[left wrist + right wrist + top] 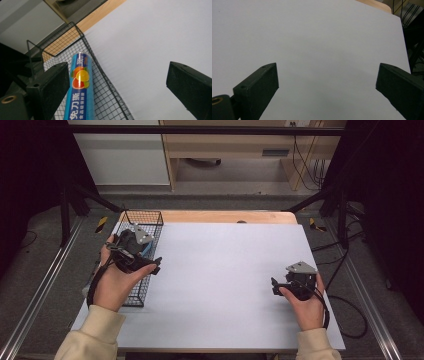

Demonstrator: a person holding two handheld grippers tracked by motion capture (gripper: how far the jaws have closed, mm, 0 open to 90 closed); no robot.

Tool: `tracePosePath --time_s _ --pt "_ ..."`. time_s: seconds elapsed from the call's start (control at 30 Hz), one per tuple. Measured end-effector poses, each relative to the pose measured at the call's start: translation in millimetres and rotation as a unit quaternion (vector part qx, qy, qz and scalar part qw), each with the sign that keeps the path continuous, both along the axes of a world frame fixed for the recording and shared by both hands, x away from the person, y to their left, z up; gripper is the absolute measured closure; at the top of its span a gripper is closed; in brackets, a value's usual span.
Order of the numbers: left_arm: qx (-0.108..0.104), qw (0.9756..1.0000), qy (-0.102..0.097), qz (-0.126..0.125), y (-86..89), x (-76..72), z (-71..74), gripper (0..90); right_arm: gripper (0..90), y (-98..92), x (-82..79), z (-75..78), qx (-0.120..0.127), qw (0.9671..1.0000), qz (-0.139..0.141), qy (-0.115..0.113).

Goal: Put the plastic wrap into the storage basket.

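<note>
Inside the wire basket (110, 100), blue roll (80, 90) lies beside spread left fingers (48, 90).

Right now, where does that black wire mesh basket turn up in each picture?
High view: black wire mesh basket at the table's left edge, under the left gripper.
Left gripper view: lower left, holding a blue box.
Right gripper view: not in it.
Shared landmark: white tabletop.

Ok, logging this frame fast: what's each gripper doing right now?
Left gripper: open, holding nothing, over the wire basket beside the blue roll.
Right gripper: open, holding nothing, above the white table.
</note>
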State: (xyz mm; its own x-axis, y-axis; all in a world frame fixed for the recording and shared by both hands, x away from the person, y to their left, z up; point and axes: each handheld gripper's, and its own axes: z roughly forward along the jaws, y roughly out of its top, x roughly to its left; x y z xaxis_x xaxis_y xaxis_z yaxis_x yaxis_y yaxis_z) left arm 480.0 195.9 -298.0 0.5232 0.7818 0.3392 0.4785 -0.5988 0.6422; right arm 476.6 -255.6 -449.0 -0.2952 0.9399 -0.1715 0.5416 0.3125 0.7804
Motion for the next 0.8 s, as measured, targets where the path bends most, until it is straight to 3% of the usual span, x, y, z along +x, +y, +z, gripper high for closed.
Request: tracePosePath --time_s 0.23,0.5,0.8 --pt "-0.029 0.9990 -0.006 -0.033 -8.5 -3.6 8.7 4.9 4.5 -6.1 -3.1 0.9 0.004 1.0000 0.005 0.004" --pt "-0.029 0.9979 -0.004 -0.057 -18.4 -0.7 8.5 4.7 4.5 -4.2 -8.2 2.9 0.004 1.0000 0.006 0.000" --pt "-0.039 0.9945 -0.006 -0.097 -33.5 5.3 -0.5 4.5 4.5 -4.7 -16.0 3.9 0.004 1.0000 0.002 -0.004"
